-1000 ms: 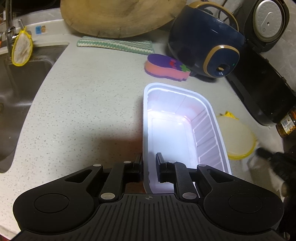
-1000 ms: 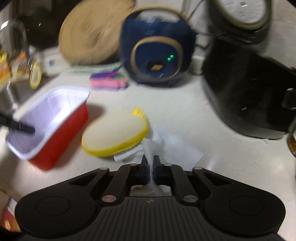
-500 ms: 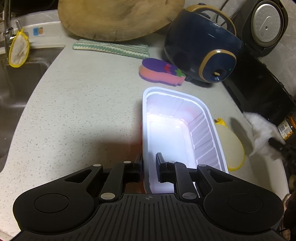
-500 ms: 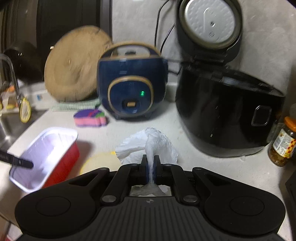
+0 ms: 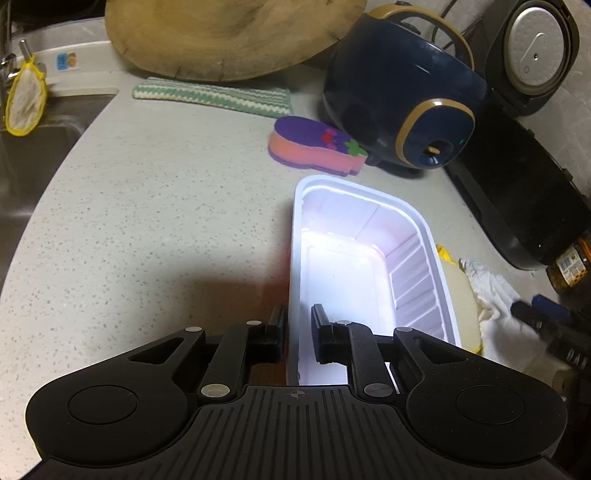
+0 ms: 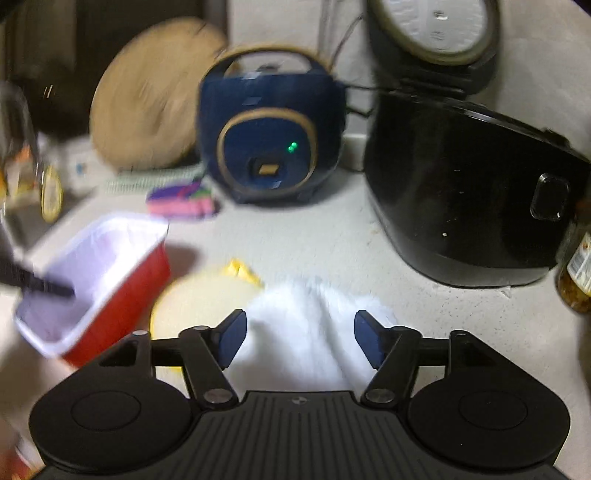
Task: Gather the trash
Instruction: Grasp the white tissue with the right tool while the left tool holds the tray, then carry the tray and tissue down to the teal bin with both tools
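My left gripper (image 5: pixel 298 325) is shut on the near left wall of a red tray (image 5: pixel 421 236) with a white inside, which rests on the counter. The tray also shows in the right wrist view (image 6: pixel 122 280), at the left. A crumpled white tissue (image 6: pixel 306 332) lies between the spread fingers of my right gripper (image 6: pixel 300 336), which is open. The tissue also shows in the left wrist view (image 5: pixel 491 295), right of the tray, beside a round yellow-rimmed scrubber (image 5: pixel 465 299).
A pale counter (image 5: pixel 147 221) with a sink (image 5: pixel 22 155) at the left. A purple and pink sponge (image 5: pixel 314 147), a striped cloth (image 5: pixel 210 96), a wooden board (image 5: pixel 221 33), a blue cooker (image 5: pixel 402 96), a black rice cooker (image 6: pixel 465 192) and a jar (image 6: pixel 576 273) stand around.
My right gripper lifted the tissue off the counter, then came back down and opened, and the tissue has dropped beside the yellow scrubber. My left gripper still holds the tray wall.
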